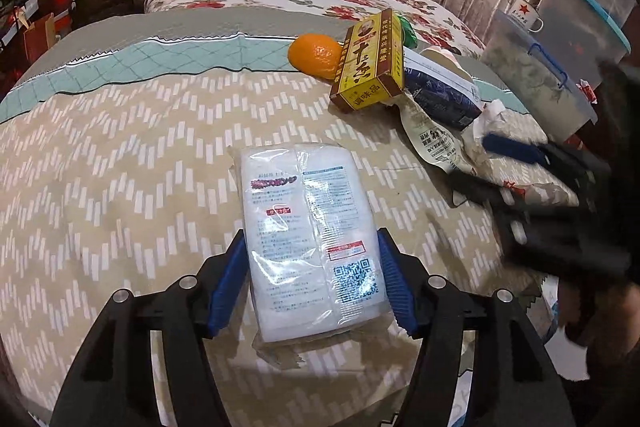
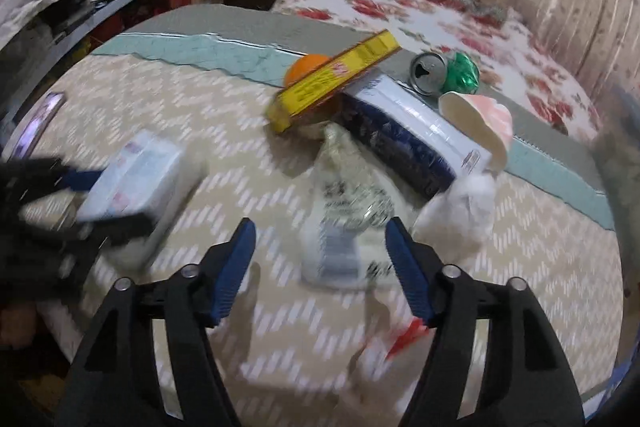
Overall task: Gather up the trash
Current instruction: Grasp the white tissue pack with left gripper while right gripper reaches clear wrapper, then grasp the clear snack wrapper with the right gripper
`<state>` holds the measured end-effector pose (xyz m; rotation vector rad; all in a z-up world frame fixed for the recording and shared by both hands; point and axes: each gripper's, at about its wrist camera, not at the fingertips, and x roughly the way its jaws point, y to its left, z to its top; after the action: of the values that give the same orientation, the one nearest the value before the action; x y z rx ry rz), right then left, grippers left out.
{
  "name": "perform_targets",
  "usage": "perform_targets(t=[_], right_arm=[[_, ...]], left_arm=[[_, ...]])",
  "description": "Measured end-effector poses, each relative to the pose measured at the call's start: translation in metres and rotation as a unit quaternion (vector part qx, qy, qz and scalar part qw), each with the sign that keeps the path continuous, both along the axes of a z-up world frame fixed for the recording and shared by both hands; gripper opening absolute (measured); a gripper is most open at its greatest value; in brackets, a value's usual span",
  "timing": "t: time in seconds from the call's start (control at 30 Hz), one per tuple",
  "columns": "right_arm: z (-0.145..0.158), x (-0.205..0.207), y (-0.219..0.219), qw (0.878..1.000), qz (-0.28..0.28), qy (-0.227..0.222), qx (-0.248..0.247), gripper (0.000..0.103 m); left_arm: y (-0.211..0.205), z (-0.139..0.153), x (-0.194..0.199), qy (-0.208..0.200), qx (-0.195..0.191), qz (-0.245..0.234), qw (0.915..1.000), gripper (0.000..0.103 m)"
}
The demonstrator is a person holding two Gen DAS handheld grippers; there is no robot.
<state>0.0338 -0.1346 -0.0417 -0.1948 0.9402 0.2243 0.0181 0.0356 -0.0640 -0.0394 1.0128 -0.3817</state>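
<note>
White packet: a flat, clear-wrapped block of white pads [image 1: 312, 247] with printed text and a QR code, lying on the beige chevron quilt [image 1: 120, 167]; its near end sits between the left gripper's pads.
Left gripper [image 1: 312, 283]: blue ribbed pads spread on either side of the packet, whether touching it I cannot tell.
Right gripper [image 2: 320, 271]: jaws wide, nothing between them, hovering over a crinkled printed pouch [image 2: 344, 203]; view blurred.
Trash pile: yellow cardboard seasoning box [image 1: 370, 63] propped tilted on an orange [image 1: 314, 55] and a dark blue-and-white carton [image 2: 404, 135]; crumpled white tissue [image 2: 464, 203] just beside the carton.
Containers: crushed green can [image 2: 444, 73], opening facing the camera; pale cup on its side [image 2: 480, 123], contents not visible.
Open room: bare quilt left of the packet; teal border band [image 1: 192, 55] behind the pile.
</note>
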Motion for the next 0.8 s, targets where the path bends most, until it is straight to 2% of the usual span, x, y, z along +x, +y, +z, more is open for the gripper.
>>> perform_targets(t=[0.07,0.2,0.33,0.43,0.53,0.63,0.7,0.8], right_arm=[[-0.003,0.017,-0.007,1.000,-0.015,0.021,0.002,0.077],[-0.010,0.039,-0.017,0.998,-0.024,0.059,0.022,0.079],[-0.013,0.046,-0.012,0.997,-0.022,0.070,0.018,0.082],[-0.028,0.054,-0.008,0.994,-0.018,0.107,0.025,0.084],[-0.029,0.051,-0.006,0.994,-0.019,0.106,0.024,0.084],[-0.025,0.038,0.001,0.991,0.000,0.116,0.062,0.082],[-0.018,0.021,0.014,0.988,0.036,0.117,0.090,0.082],[-0.008,0.002,0.024,0.974,0.084,0.137,0.160,0.080]], left_arm=[[0.000,0.000,0.000,0.000,-0.002,0.000,1.0000,0.060],[0.002,0.000,-0.005,0.002,-0.012,-0.002,0.9999,0.060],[0.007,0.000,-0.006,0.003,-0.020,-0.003,0.9998,0.060],[0.009,0.001,-0.007,0.003,-0.023,-0.004,0.9997,0.060],[0.012,0.001,-0.007,0.003,-0.026,-0.004,0.9996,0.060],[0.016,0.002,-0.008,0.004,-0.032,-0.003,0.9995,0.060],[0.018,0.002,-0.009,0.005,-0.033,0.000,0.9994,0.060],[0.023,0.003,-0.008,0.007,-0.038,0.004,0.9992,0.060]])
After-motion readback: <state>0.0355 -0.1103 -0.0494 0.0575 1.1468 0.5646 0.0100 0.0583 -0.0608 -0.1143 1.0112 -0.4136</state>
